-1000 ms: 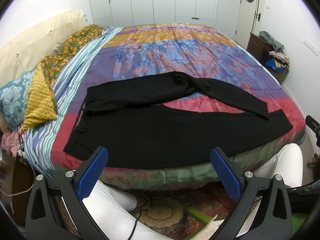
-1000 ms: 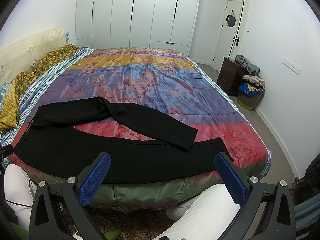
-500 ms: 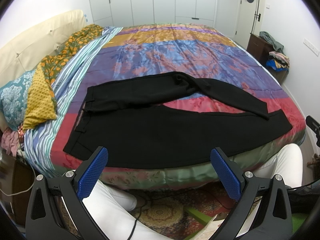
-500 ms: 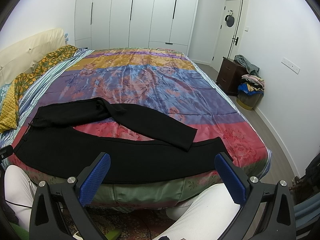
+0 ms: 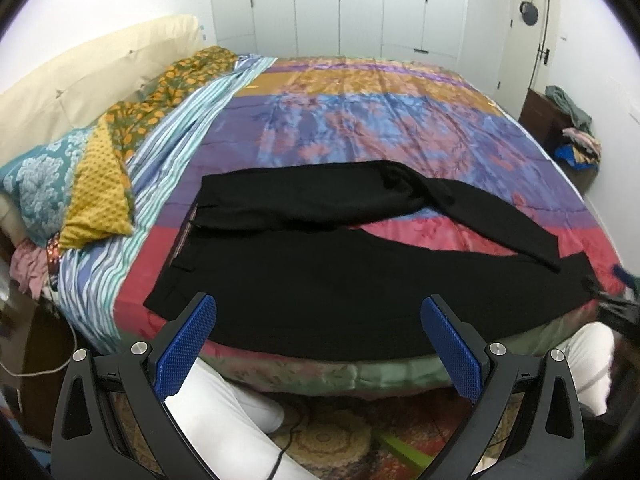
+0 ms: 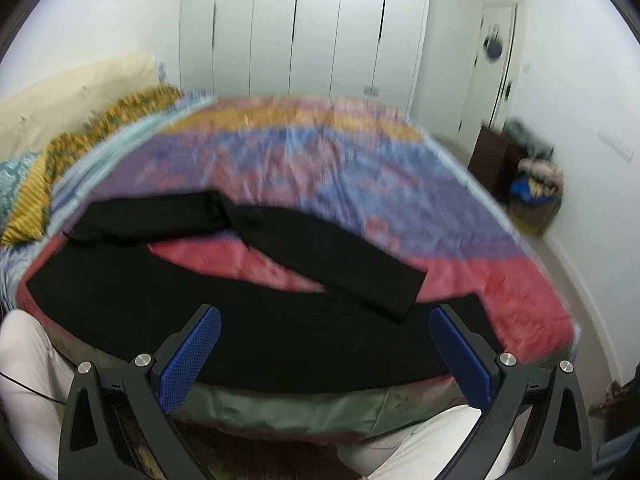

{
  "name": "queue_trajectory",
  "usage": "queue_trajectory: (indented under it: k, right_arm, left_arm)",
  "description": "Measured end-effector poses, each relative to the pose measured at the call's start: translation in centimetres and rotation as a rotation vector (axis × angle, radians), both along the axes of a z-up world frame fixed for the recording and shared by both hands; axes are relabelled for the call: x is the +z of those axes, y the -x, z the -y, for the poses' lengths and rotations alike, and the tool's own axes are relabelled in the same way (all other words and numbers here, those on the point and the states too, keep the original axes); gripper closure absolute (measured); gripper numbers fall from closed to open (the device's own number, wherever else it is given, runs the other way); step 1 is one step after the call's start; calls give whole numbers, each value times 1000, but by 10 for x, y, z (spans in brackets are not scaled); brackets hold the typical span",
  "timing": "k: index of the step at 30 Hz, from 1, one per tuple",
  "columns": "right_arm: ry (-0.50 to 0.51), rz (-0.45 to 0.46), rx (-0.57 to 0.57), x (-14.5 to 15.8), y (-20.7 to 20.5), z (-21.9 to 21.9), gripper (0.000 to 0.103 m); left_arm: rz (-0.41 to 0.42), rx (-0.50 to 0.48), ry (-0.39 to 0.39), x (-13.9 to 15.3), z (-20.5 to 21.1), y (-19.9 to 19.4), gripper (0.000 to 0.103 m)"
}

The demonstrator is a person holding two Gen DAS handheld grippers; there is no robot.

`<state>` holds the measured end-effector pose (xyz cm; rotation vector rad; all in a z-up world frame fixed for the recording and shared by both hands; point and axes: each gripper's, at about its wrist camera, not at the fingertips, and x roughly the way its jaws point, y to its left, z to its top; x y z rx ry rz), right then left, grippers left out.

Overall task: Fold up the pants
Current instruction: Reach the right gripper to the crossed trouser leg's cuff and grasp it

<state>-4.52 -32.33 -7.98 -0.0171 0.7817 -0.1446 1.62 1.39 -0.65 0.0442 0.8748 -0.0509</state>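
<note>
Nearest the lens, the left gripper [image 5: 318, 344] holds its jaws spread wide with nothing between them; its pads [image 5: 186, 346] are blue, finely knurled rubber set on black angular plastic arms with bright round bolt heads. The right gripper [image 6: 324, 354] shows the same build and the same wide, empty gap, though that view is smeared with blur. Below both grippers lie the person's legs [image 5: 224, 416] in smooth white cloth, over a patterned rug [image 5: 332, 444].

Just past the fingertips, the pants [image 5: 340, 280] lie flat along the near edge of the bed [image 5: 380, 128]. They are matte black, soft-looking fabric: the waistband sits at the left, one long leg runs straight along the bed's edge to the right, and the other leg angles across, its hem resting on top of the first leg near the right end.

The bedspread is glossy, satin-like, in broad bands of red, purple, blue and ochre with floral figures. At the far left, patterned pillows [image 5: 60, 188] lean against a cream padded headboard [image 5: 92, 76]. Farthest off stand white flat-panel wardrobe doors [image 5: 340, 4].
</note>
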Motion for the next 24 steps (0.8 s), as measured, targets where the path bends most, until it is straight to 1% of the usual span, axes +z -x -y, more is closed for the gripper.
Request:
queue_trajectory:
  k: [2, 3, 4, 5, 6, 8, 10, 11, 12, 13, 14, 15, 17, 18, 20, 21, 22, 23, 24]
  right_arm:
    - [25, -82, 15, -35, -29, 13, 2]
    - [48, -141, 27, -54, -46, 21, 4]
    - [61, -194, 53, -73, -63, 27, 9]
    - [80, -215, 68, -84, -74, 31, 18]
    - [132, -236, 84, -100, -87, 34, 21]
    - [242, -275, 117, -127, -112, 37, 23]
    - [316, -280, 150, -148, -134, 44, 24]
    - [323, -272, 169, -154, -145, 49, 24]
    - [315, -270, 175, -153, -150, 54, 29]
    - [309, -286, 178, -149, -160, 60, 73]
    - [290, -305, 188, -138, -170, 67, 98]
    - [271, -280, 183, -122, -176, 79, 98]
    - [219, -214, 150, -73, -196, 102, 99]
    - [208, -194, 130, -54, -209, 115, 99]
    - [185, -124, 43, -4, -253, 160, 98]
    - [172, -112, 4, 10, -277, 180, 96]
    - [156, -116, -35, 18, -298, 199, 78]
    - [142, -128, -89, 21, -317, 219, 47]
    - [127, -155, -163, 19, -335, 242, 32]
  left_arm:
    - [-19, -8, -3, -4, 4, -1, 1]
    - [-28, -11, -4, -6, 5, -1, 1]
    - [-42, -16, -8, -9, 9, -1, 1]
    - [-53, -19, -12, -11, 11, -2, 1]
    - [-61, -21, -14, -13, 13, -3, 1]
    - [-79, -26, -24, -16, 17, -5, 1]
    - [-92, -29, -38, -19, 21, -7, 1]
    - [-98, -28, -46, -22, 22, -9, 1]
    - [-106, -27, -54, -24, 23, -10, 1]
    - [-118, -23, -61, -27, 23, -14, 1]
    - [-125, -20, -64, -29, 24, -15, 1]
    - [-136, -15, -66, -32, 24, -18, 1]
    - [-155, -14, -71, -37, 25, -24, 1]
    - [-161, -16, -71, -39, 26, -26, 1]
    - [-173, -28, -72, -43, 31, -33, 1]
    - [-173, -32, -74, -44, 34, -34, 1]
    - [-171, -37, -76, -44, 37, -37, 1]
    - [-167, -39, -78, -44, 38, -38, 1]
    - [-162, -39, -80, -43, 40, -40, 1]
